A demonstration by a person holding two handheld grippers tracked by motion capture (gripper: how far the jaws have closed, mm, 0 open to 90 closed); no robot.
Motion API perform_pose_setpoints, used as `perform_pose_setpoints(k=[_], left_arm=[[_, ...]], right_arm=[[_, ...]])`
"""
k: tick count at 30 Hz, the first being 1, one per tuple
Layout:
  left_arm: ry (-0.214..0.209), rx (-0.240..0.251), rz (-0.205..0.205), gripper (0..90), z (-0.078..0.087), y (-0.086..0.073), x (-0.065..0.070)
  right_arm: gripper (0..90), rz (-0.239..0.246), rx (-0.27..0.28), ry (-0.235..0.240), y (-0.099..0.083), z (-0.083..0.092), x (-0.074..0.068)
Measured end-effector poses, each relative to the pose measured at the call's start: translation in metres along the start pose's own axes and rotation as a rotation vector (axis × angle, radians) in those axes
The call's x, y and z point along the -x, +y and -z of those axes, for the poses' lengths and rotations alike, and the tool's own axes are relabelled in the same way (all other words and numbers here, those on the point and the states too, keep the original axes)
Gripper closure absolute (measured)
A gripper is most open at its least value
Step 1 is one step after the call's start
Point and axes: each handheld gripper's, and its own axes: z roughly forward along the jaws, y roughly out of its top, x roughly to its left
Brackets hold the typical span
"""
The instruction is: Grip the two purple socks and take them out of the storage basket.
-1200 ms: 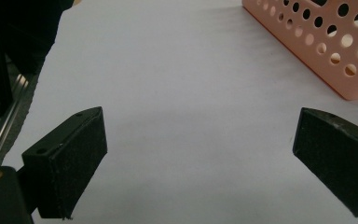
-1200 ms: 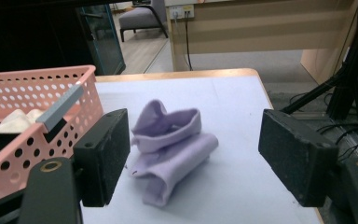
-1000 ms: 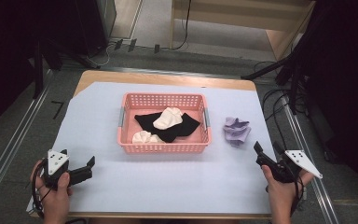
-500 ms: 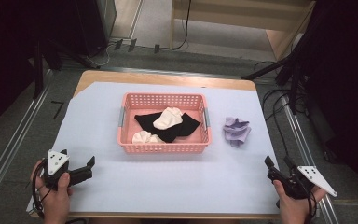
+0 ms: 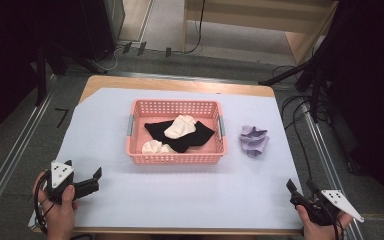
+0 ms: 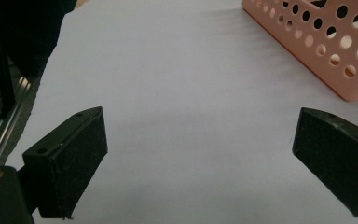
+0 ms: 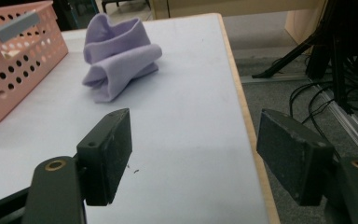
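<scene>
- Table [image 5: 180,200] covered with a white sheet; wooden edge visible at the far side and along the right side in the right gripper view.
- Pink perforated basket [image 5: 176,159] sits mid-table, grey handle on each short end. Inside: a black cloth [image 5: 196,138] spread across the floor, one white sock [image 5: 180,126] lying on top of it, a second white sock [image 5: 154,147] against the near wall.
- Lilac sock [image 5: 253,140] crumpled on the sheet just right of the basket, apart from it; in the right gripper view it lies ahead of the jaws, loosely folded [image 7: 119,53].
- Left gripper [image 5: 98,177]: held in the left hand [image 5: 60,207] at the near left corner, well short of the basket. Jaws spread wide, nothing between them but bare sheet. A basket corner [image 6: 326,42] shows at upper right of the left gripper view.
- Right gripper [image 5: 300,186]: held in the right hand [image 5: 317,225] at the near right corner, close to the table's right edge. Jaws spread wide and empty; the right jaw hangs past the table edge over the floor.
</scene>
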Motion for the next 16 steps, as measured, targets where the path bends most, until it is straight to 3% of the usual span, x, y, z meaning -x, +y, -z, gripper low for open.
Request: perform_pose_setpoints(k=[6, 9, 13, 16], left_arm=[[0.001, 0.005, 0.004, 3.8, -0.0002, -0.0003, 0.0001], [0.001, 0.006, 0.006, 3.7, -0.0001, -0.0003, 0.0003], [0.002, 0.006, 0.006, 3.7, -0.0006, -0.0003, 0.0001], [0.004, 0.004, 0.006, 3.7, -0.0005, -0.0002, 0.0001]], right_arm=[[26.7, 0.009, -0.014, 0.008, -0.0082, 0.0006, -0.0004], [26.8, -0.01, -0.019, 0.004, -0.0107, 0.0018, 0.0008], [26.7, -0.011, -0.001, 0.002, -0.0087, 0.0024, 0.0012], [26.9, -0.029, 0.007, 0.002, -0.0039, 0.0012, -0.0061]])
